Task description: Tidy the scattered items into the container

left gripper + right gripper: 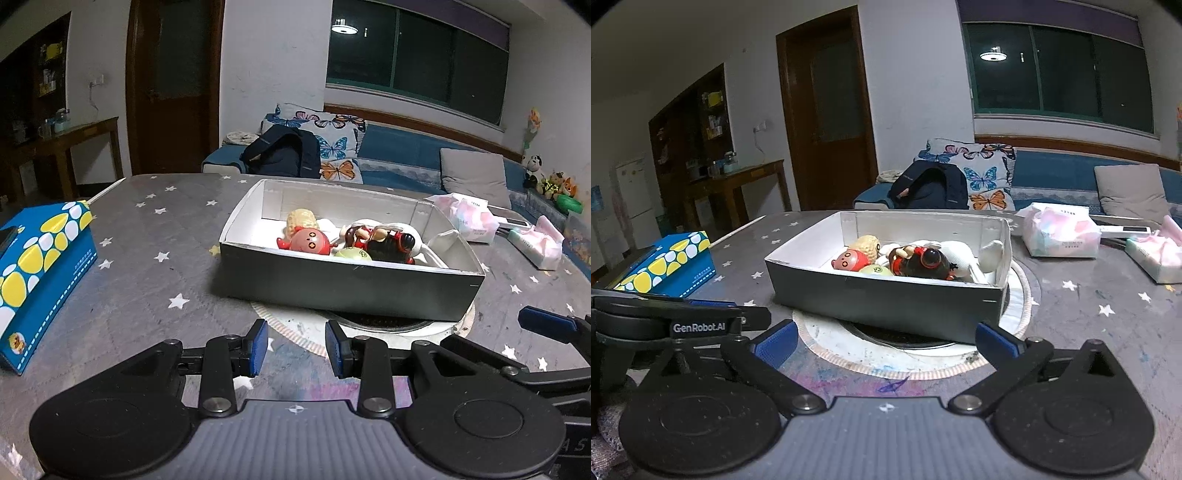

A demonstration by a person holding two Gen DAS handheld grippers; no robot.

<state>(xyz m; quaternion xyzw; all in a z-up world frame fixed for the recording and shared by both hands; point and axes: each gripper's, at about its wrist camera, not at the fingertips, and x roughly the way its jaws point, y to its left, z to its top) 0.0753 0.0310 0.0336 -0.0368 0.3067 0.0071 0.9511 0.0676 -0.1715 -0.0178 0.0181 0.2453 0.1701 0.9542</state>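
A grey cardboard box point(347, 288) with a white inside stands on the table and holds several toys: a red round figure point(309, 240), a beige peanut-shaped toy point(301, 218), a dark red-and-black doll point(388, 243), a green ball point(352, 254) and a white plush point(443, 240). The box also shows in the right wrist view point(886, 299). My left gripper point(296, 349) is empty, its jaws a narrow gap apart, low in front of the box. My right gripper point(884, 341) is open wide and empty, also in front of the box.
A blue and yellow tissue box point(40, 266) stands at the left, and it shows in the right wrist view point(670, 264). Pink and white tissue packs point(1060, 230) lie at the right. A round white hob ring point(908, 350) lies under the box. A sofa stands behind the table.
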